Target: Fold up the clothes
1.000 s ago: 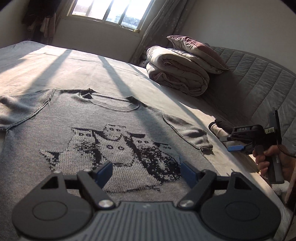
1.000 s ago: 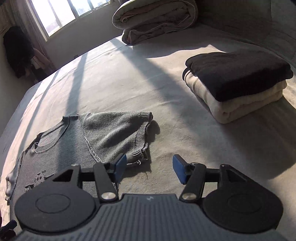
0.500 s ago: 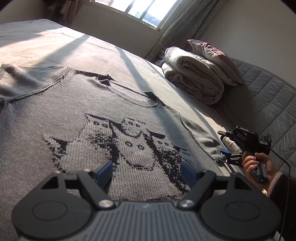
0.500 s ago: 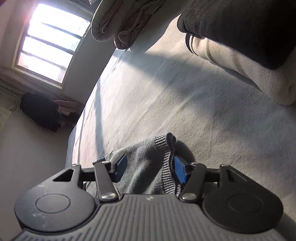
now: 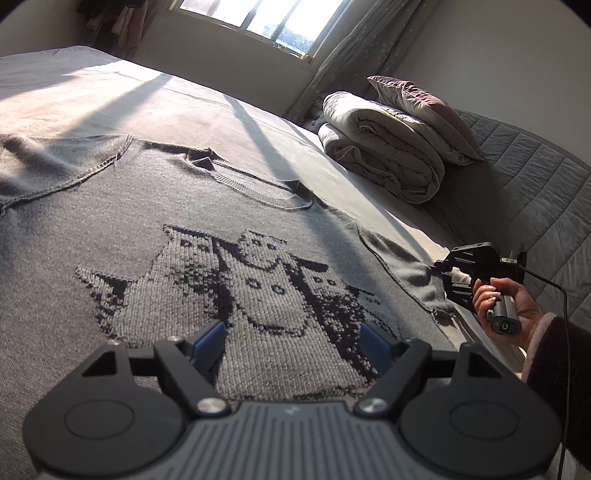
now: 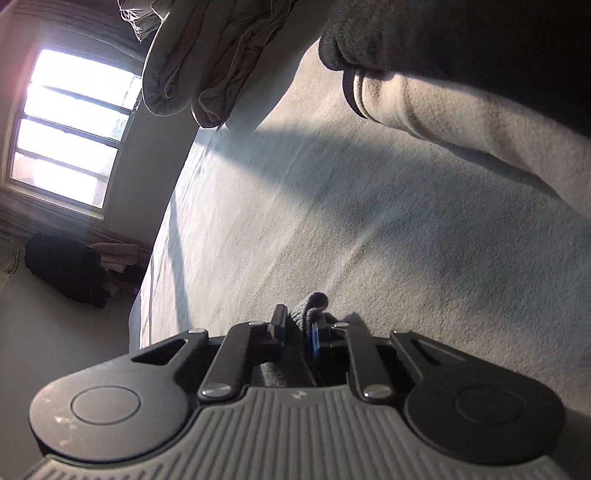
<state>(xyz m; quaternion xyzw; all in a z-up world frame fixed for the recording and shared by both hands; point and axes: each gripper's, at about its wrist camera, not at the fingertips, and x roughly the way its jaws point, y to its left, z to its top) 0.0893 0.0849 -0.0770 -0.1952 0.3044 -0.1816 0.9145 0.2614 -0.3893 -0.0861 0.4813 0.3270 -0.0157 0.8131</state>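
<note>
Sweater [image 5: 207,236], grey knit with a dark pixelled cat pattern on the chest, lies spread flat and face up on the bed [image 5: 192,99], neckline toward the window [image 5: 258,18]. My left gripper [image 5: 291,341] hovers low over its lower front, blue fingers [image 5: 208,341] spread wide, one to each side of the pattern, with nothing between them but the cloth lying underneath; I cannot tell whether the tips touch the knit.

My right gripper [image 6: 295,330] is rolled over onto its side at the end of the sweater's right sleeve [image 5: 417,277]. Its jaws are closing, and the ribbed cuff [image 6: 314,306] is between them: the fingers [image 6: 277,321] are nearly together, pinching the dark knit, a small bunch of which sticks up past the tips. In the left wrist view my right hand [image 5: 506,302] wraps the handle of that gripper at the bed's edge, a cable trailing from it.

Beyond the pinched cuff, a folded stack [image 6: 461,92] sits on the bed, a black garment on top of a cream one. At the head of the bed a rolled duvet [image 5: 384,147] carries a mauve pillow [image 5: 424,110], both against the quilted headboard [image 5: 524,177]. Sunlight falls across the sheet in bars.
</note>
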